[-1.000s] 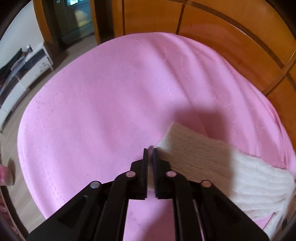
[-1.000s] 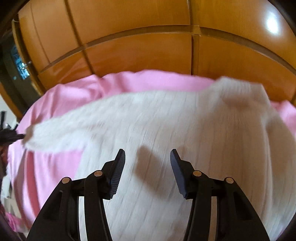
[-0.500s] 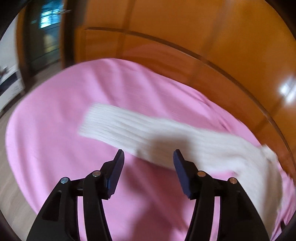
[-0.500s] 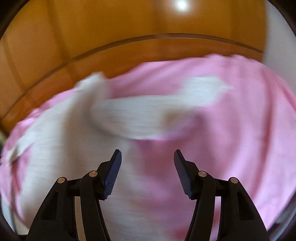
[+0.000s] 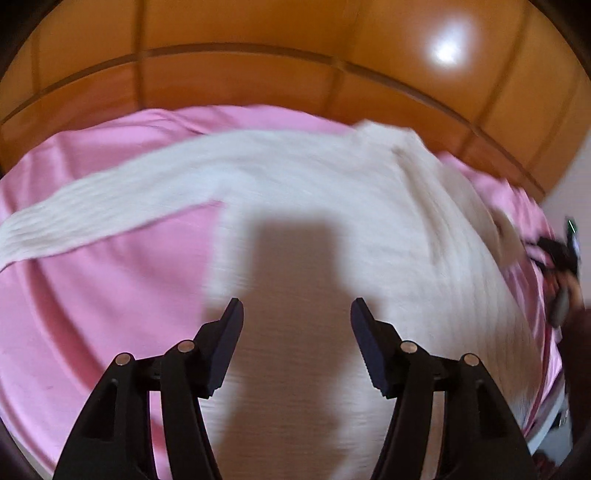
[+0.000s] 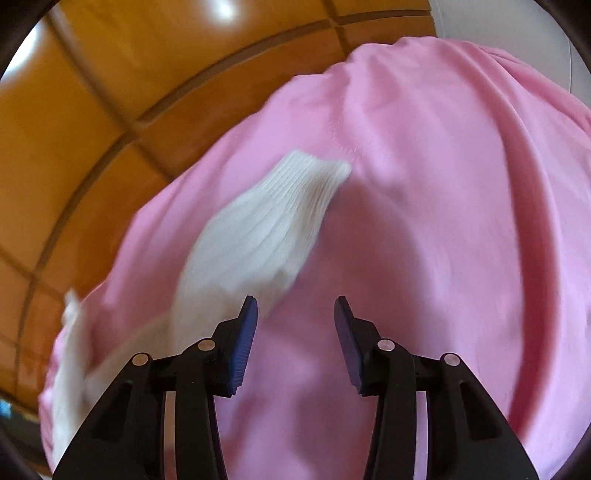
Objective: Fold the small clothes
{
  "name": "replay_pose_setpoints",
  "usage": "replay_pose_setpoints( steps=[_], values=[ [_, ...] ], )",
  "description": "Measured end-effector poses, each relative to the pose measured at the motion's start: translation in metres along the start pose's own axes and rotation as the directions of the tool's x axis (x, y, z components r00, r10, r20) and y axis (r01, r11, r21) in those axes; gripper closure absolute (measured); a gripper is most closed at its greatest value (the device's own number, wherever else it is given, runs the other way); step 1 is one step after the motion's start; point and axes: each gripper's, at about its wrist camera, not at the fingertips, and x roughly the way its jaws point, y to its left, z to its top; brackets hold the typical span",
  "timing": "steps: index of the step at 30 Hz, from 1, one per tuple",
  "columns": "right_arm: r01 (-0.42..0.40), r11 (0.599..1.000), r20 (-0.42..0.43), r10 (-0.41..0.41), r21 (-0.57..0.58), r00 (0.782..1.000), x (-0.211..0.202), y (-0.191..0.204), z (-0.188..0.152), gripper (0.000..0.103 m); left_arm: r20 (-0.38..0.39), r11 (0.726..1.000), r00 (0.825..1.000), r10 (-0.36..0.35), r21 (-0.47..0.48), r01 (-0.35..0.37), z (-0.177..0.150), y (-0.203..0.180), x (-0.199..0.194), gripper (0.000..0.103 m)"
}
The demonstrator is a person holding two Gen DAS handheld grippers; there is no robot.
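A small white ribbed knit sweater [image 5: 314, 206] lies spread on a pink sheet [image 5: 92, 295]. In the left wrist view one sleeve [image 5: 92, 210] stretches out to the left. My left gripper [image 5: 297, 314] hovers above the sweater's body, its jaws opening, nothing between them. In the right wrist view the other sleeve [image 6: 266, 229] runs up and right, its cuff lying on the pink sheet [image 6: 443, 221]. My right gripper [image 6: 295, 314] hangs over bare sheet just right of that sleeve, its jaws closing with nothing between them. The left fingertip [image 6: 249, 314] is beside the sleeve's edge.
An orange wooden panelled headboard [image 5: 258, 81] rises behind the bed, also seen as the headboard [image 6: 92, 110] in the right wrist view. A person's hand with the other gripper [image 5: 561, 266] shows at the far right edge of the left wrist view. A white wall [image 6: 498, 22] lies top right.
My left gripper let go of the left cuff, opened, and swung right over the sweater's body. My right gripper swung right from the body to the right sleeve and its jaws have narrowed.
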Motion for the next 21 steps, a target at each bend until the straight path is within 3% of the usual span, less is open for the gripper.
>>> replay_pose_setpoints(
  steps=[4, 7, 11, 15, 18, 21],
  values=[
    [0.054, 0.998, -0.041, -0.053, 0.028, 0.998, 0.039, 0.0, 0.021, 0.062, -0.024, 0.997, 1.0, -0.019, 0.072, 0.02, -0.005, -0.034, 0.008, 0.043],
    [0.072, 0.997, -0.046, -0.073, -0.026, 0.996, 0.045, 0.01, 0.025, 0.096, -0.044, 0.994, 0.999, -0.027, 0.103, 0.031, -0.005, -0.048, 0.016, 0.043],
    [0.041, 0.992, 0.063, -0.034, -0.118, 0.997, 0.0, 0.023, 0.037, 0.098, -0.054, 0.991, 0.998, -0.041, 0.123, 0.048, -0.003, -0.056, 0.022, 0.042],
    [0.039, 0.991, 0.206, -0.011, -0.128, 0.978, -0.074, 0.017, 0.06, 0.098, -0.053, 0.986, 0.997, -0.059, 0.155, 0.067, 0.002, -0.065, 0.026, 0.042],
    [0.083, 0.993, 0.295, -0.055, -0.083, 0.954, -0.113, -0.001, 0.086, 0.099, -0.053, 0.98, 0.996, -0.074, 0.184, 0.082, 0.006, -0.076, 0.029, 0.042],
    [0.147, 0.989, 0.331, -0.134, -0.014, 0.934, -0.124, -0.019, 0.109, 0.099, -0.058, 0.974, 0.994, -0.092, 0.202, 0.102, 0.008, -0.089, 0.031, 0.041]
  ],
)
